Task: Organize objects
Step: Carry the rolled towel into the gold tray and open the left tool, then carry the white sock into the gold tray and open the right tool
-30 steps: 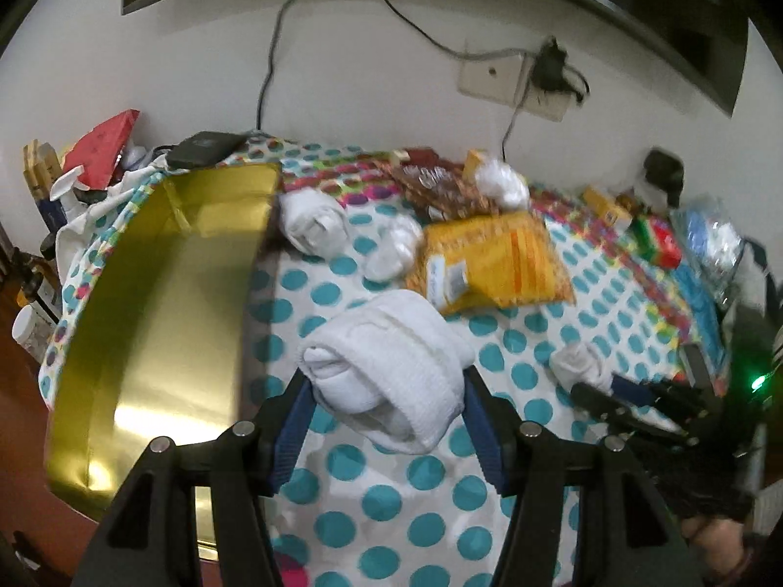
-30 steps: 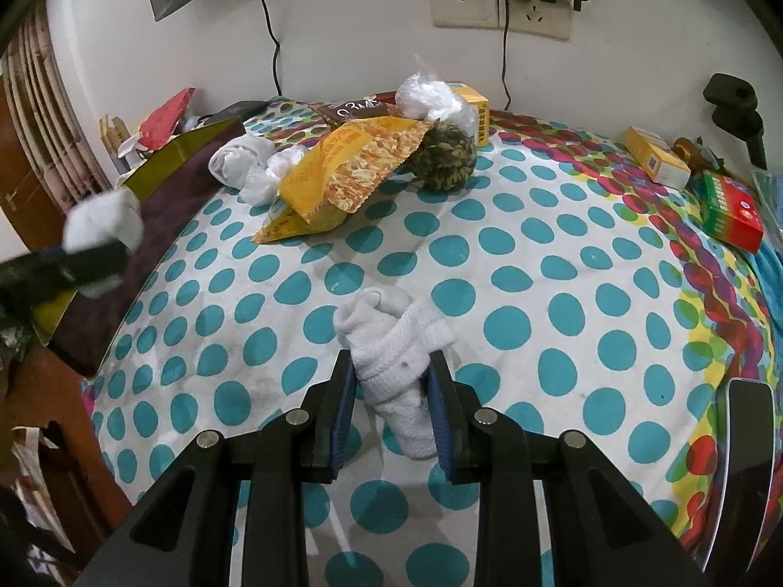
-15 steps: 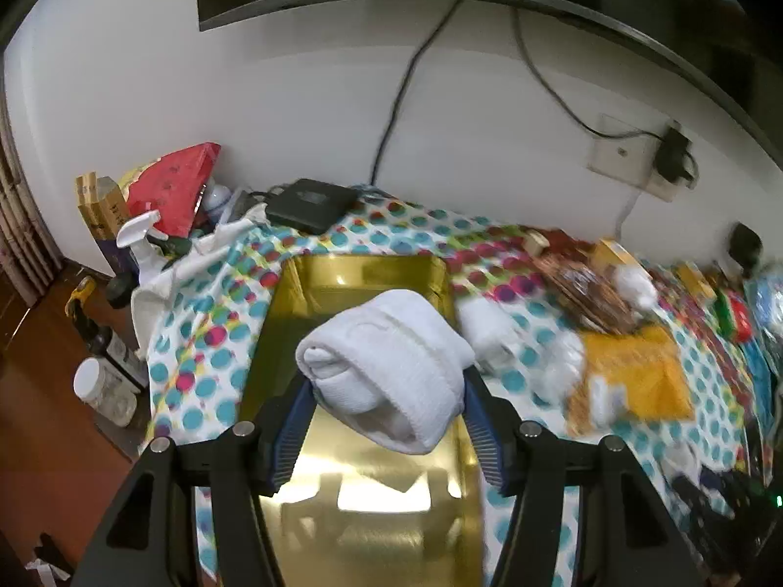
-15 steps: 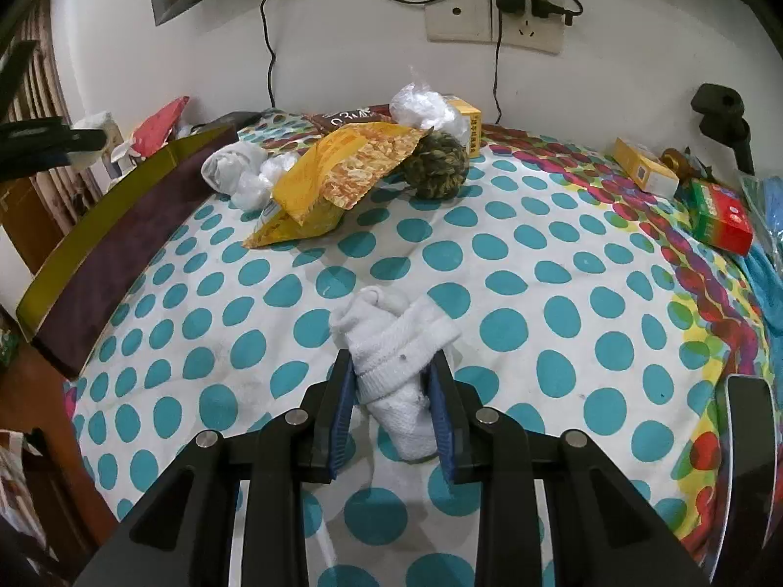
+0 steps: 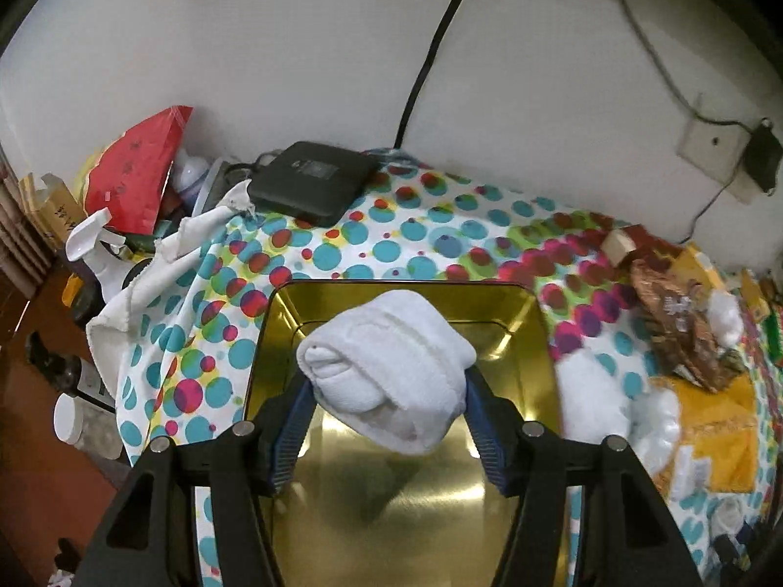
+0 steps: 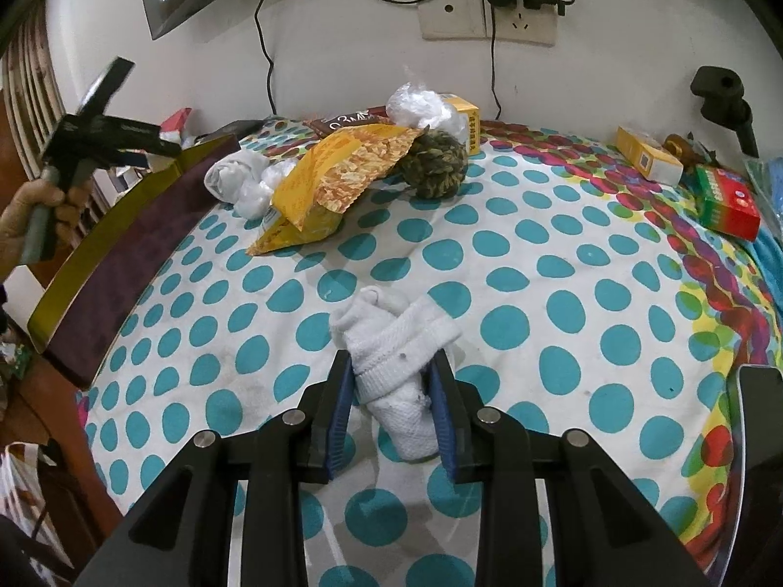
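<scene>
A rolled white sock (image 5: 389, 372) is clamped between the blue pads of the left gripper (image 5: 386, 403) and is held up in the air right over the open gold tin (image 5: 518, 508), not touching it. The tin's shiny inside is seen below the sock, and its dark outer wall runs along the left edge of the counter in the right wrist view.

A second white sock bundle (image 6: 394, 342) is pinched tight by the right gripper (image 6: 391, 403), and it's resting on the polka-dot tablecloth (image 6: 563, 264) that covers the counter. Whether it's lifted at all can't be told.

Further back, two more sock rolls (image 6: 240, 178) are parked just beside the tin, next to a yellow snack bag (image 6: 342, 176) and a brownish knotted ball (image 6: 435, 161). A black box (image 5: 313, 181) is sat at the wall behind the tin. The left gripper's handle is gripped by a hand (image 6: 36, 217) at the far left.
</scene>
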A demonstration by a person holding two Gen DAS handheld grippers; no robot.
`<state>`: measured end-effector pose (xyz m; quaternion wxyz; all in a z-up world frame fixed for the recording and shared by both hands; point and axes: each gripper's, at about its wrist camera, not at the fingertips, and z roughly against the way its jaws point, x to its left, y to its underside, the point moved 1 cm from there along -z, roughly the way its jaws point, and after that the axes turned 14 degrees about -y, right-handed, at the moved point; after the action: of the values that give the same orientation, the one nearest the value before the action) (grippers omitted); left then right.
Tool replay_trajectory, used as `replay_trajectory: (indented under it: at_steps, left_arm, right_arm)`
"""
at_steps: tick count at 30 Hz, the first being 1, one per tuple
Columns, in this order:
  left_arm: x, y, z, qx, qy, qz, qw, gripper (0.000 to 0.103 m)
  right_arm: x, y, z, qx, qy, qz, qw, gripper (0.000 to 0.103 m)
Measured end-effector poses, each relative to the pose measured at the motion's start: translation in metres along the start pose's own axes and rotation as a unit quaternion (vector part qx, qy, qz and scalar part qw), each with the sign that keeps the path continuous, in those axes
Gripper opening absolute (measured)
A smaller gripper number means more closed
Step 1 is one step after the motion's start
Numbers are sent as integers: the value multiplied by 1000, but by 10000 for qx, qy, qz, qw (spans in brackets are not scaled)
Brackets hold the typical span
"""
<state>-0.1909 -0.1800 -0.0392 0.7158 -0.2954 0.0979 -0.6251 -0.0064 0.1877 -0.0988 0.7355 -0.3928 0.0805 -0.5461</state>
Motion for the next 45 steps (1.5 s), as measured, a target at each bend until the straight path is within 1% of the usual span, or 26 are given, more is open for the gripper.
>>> replay_trajectory:
  at_steps: [4,8,11,12,13,14,16,18,20,24,26,31,32,33,34,36,38,39,41,42,44,45]
  left_arm:
    - [2,-2,-21,238,-148,64,9996,62]
    - [3,0,-36,390,-284,107,9988,62]
    - [6,4,-40,508,-241,182,9983,63]
    - [5,4,-39,538,-215,164,9982,66]
    - [4,5,-38,537,-172,131,9983,67]
    - [3,5,-36,501,-163,85,9986,68]
    - [-1,5,-27,308,-287,-67,9991,71]
    - [-4,4,-20,242,-292,-180,9991,72]
    - [-4,4,-14,214,-387,-203,9988,72]
    - [-1,15,19,-107,-305,-128,9994,72]
    - [1,26,40,-288,-230,-46,9993,72]
    - [-2,71,96,-644,-672,-48,9956,72]
    - [-3,85,109,-704,-773,-34,9945,72]
    - [-3,94,117,-703,-809,-12,9942,72]
    - [-4,105,125,-730,-802,47,9941,72]
    - [-5,132,144,-837,-611,135,9945,72]
    - [-5,153,157,-857,-512,287,9946,72]
    - [-3,166,163,-852,-402,386,9948,72]
    - [-1,185,167,-776,-380,538,9948,72]
    - [3,197,167,-693,-309,668,9949,72]
    - [10,215,169,-606,-302,900,9936,72]
    - [16,226,170,-553,-248,1064,9925,72]
  right_arm:
    - [-1,0,0,1,9,12,10000,29]
    - [0,0,0,-6,-14,-12,10000,29]
    - [1,0,0,-3,-14,2,10000,30]
    - [1,0,0,2,-4,13,10000,31]
    - [1,0,-1,9,0,26,10000,31]
    - [2,-1,-1,18,12,45,10000,32]
    - [3,-1,-1,31,28,73,10000,33]
    - [2,-1,-1,33,27,72,10000,33]
    - [3,-1,-1,31,21,65,10000,33]
    - [2,-1,-2,20,-1,44,10000,33]
    - [2,-1,-2,20,5,46,10000,33]
    - [0,-1,-2,20,26,70,10000,32]
    - [0,-1,-1,7,9,42,10000,32]
    - [2,-1,-2,11,2,39,10000,32]
    - [2,-1,-2,6,-16,27,10000,31]
    - [2,-2,-2,-6,-27,7,10000,31]
    - [2,-1,0,-7,13,50,10000,31]
    - [3,-1,0,14,44,111,9999,30]
    - [7,-2,-1,57,101,188,9998,30]
    - [9,-3,0,84,104,164,9998,29]
    - [12,-5,0,123,-57,97,9999,28]
    - [17,-8,2,108,-65,107,9999,28]
